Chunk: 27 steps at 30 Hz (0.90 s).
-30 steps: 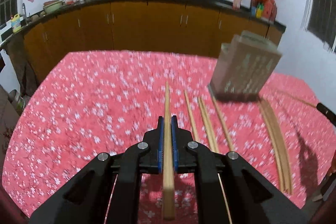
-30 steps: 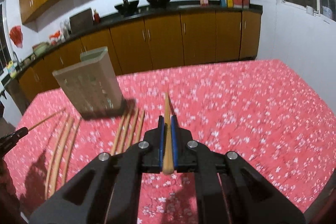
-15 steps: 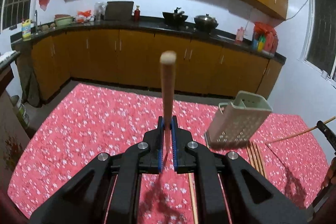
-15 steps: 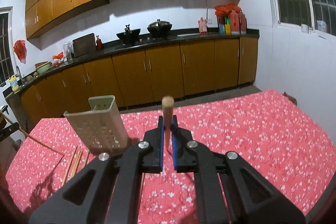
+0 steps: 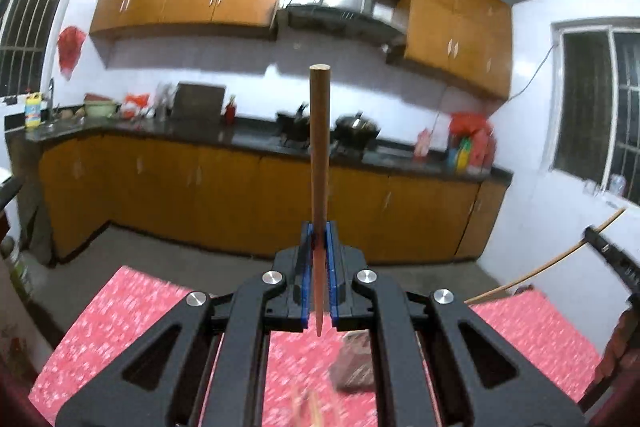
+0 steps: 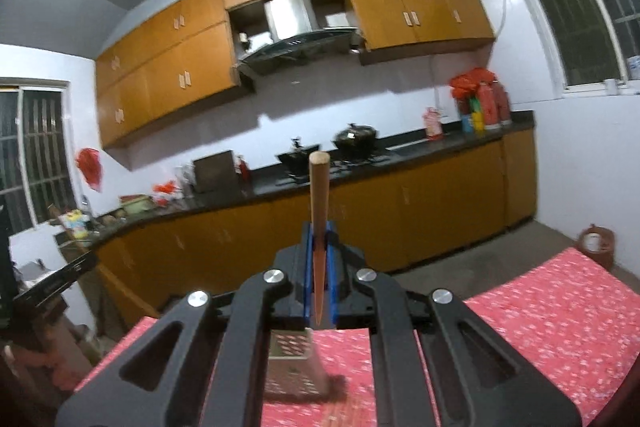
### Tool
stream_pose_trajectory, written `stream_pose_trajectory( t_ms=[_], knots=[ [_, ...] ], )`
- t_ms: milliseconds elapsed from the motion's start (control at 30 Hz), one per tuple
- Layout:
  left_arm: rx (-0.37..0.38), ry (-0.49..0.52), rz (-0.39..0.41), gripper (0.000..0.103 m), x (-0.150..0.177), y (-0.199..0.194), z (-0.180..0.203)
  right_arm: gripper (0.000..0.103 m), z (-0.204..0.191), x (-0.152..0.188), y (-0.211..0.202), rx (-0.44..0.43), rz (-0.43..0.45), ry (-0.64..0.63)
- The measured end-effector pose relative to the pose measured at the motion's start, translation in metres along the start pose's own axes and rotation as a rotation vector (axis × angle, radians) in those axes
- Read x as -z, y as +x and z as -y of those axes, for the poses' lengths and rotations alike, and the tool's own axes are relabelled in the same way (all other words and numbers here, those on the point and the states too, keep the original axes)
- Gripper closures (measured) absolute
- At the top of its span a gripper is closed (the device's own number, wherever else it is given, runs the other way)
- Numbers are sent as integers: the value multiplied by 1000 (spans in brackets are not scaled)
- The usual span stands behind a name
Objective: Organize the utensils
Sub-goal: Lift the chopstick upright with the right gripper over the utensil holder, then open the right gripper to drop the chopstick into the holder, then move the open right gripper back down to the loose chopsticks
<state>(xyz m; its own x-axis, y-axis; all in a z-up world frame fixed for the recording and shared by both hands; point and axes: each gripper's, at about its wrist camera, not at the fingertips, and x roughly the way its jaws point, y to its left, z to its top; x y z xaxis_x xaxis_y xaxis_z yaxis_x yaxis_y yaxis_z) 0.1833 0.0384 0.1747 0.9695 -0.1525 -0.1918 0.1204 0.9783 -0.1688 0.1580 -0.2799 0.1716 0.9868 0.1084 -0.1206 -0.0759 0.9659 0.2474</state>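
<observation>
The left gripper [image 5: 319, 247] has its blue-padded jaws closed tight on a thin round wooden chopstick [image 5: 320, 155], light brown, which stands up from the jaws with its blunt thick end at the top and its pointed end hanging below the pads. The right gripper [image 6: 319, 247] is closed in the same way on a second wooden chopstick of the same brown colour [image 6: 319, 199], also upright, blunt end up and fine tip down. In the left view this second chopstick [image 5: 552, 263] shows at the far right as a long thin slanted stick held above the table. Below both grippers is the table with a red cloth printed with small white flowers [image 6: 560, 315]. On it, near the middle, stands a beige perforated utensil holder of rectangular shape [image 6: 294, 367], partly hidden behind the right gripper's black frame. In the left view, near the bottom edge, some pale sticks [image 5: 308, 407] lie on the cloth, too blurred to count.
</observation>
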Motion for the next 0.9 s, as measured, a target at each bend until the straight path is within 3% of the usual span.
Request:
stream_pose_trajectory(
  t_ms=[200,433,700,733,833,900],
  knots=[
    [69,-34,24,96,8,9,23,95,-16,9,14,-57,-52,-31],
    [73,-9,-60,96,41,48,36,95,-21,36,50,-65,-182,-33],
    [70,-45,-162,95,65,71,29,89,-30,56,65,-65,-226,-44],
    [70,-45,-162,91,66,70,28,86,-31,56,64,-64,-224,-44],
    [56,-49,-144,65,64,67,27,85,-30,55,60,-63,-212,-36],
    [52,-53,-133,64,63,63,26,85,-30,54,55,-63,-201,-32]
  ],
)
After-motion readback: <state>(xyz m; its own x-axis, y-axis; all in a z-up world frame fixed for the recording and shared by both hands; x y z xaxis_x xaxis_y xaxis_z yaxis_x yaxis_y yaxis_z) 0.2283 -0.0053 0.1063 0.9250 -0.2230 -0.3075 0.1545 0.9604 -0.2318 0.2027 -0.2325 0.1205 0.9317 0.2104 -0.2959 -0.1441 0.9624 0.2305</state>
